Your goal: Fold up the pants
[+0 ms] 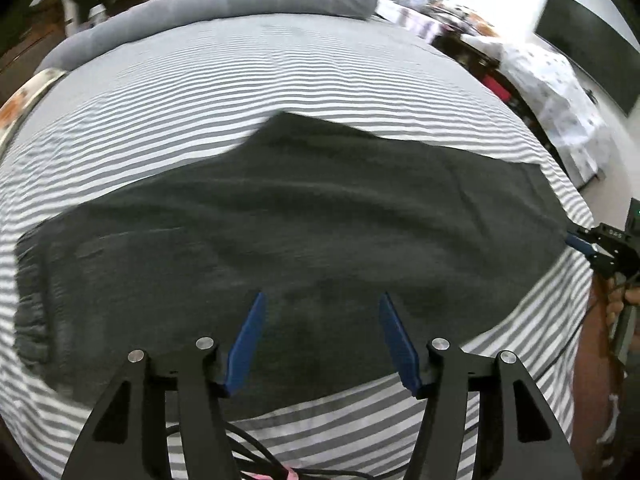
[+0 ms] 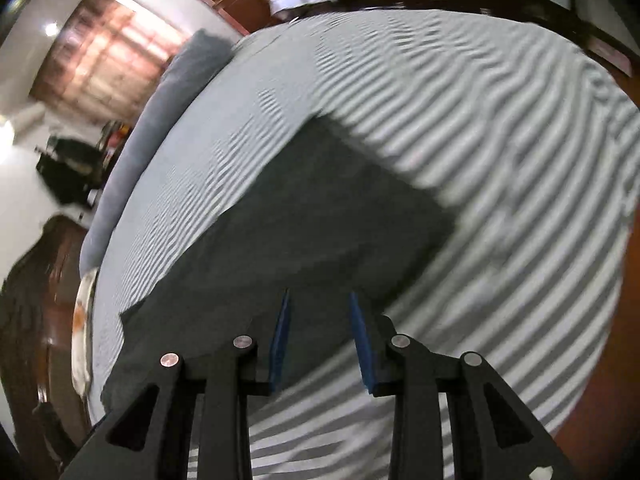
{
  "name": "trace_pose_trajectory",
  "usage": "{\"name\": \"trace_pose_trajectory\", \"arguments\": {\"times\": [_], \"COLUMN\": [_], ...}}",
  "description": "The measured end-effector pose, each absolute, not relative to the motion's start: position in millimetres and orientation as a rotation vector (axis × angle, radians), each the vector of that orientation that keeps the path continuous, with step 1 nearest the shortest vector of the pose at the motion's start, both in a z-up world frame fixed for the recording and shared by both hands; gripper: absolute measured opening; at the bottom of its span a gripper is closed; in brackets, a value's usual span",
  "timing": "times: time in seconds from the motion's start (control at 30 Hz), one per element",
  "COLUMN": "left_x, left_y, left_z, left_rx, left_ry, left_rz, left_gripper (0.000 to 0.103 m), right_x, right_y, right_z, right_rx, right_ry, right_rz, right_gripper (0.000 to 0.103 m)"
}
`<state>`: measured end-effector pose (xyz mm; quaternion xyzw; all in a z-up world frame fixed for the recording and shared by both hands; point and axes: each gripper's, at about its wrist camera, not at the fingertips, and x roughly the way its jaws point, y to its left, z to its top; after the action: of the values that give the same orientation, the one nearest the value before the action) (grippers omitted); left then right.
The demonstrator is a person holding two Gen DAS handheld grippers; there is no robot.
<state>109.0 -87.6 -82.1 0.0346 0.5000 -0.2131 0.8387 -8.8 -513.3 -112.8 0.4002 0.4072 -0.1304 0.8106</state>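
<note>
Dark grey pants (image 1: 280,232) lie flat across the striped bed sheet (image 1: 240,80), folded lengthwise, with the gathered waistband at the left end. My left gripper (image 1: 322,302) hovers over the near edge of the pants, open, with nothing between its blue pads (image 1: 248,344). My right gripper (image 1: 582,243) shows at the right edge of that view, by the pants' right end. In the right wrist view the right gripper (image 2: 319,294) is open a small way over the pants (image 2: 304,232), near their edge, and its gap is empty.
A long grey pillow (image 1: 240,4) lies along the far side of the bed. A cluttered side surface with floral cloth (image 1: 548,88) and a dark screen (image 1: 592,56) are at the right. Cables (image 1: 256,456) trail under the left gripper. A hand (image 1: 616,308) holds the right gripper.
</note>
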Motion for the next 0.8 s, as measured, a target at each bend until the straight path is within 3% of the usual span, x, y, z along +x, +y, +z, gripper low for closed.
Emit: {"name": "trace_pose_trajectory", "arguments": {"times": [0.37,0.8], "left_x": [102,102], "left_y": [-208,-248], "left_z": [-88,-104], "left_rx": [0.206,0.248], "left_ry": [1.021,1.019], "left_rz": [-0.611,-0.643], "left_gripper": [0.06,0.06], "right_x": [-21,-40], "right_y": [-553,-575], "right_z": [-148,-155], "right_rx": [0.92,0.903], "right_ry": [0.817,0.757], "right_rz": [-0.283,-0.242], "right_gripper": [0.028,0.03]}}
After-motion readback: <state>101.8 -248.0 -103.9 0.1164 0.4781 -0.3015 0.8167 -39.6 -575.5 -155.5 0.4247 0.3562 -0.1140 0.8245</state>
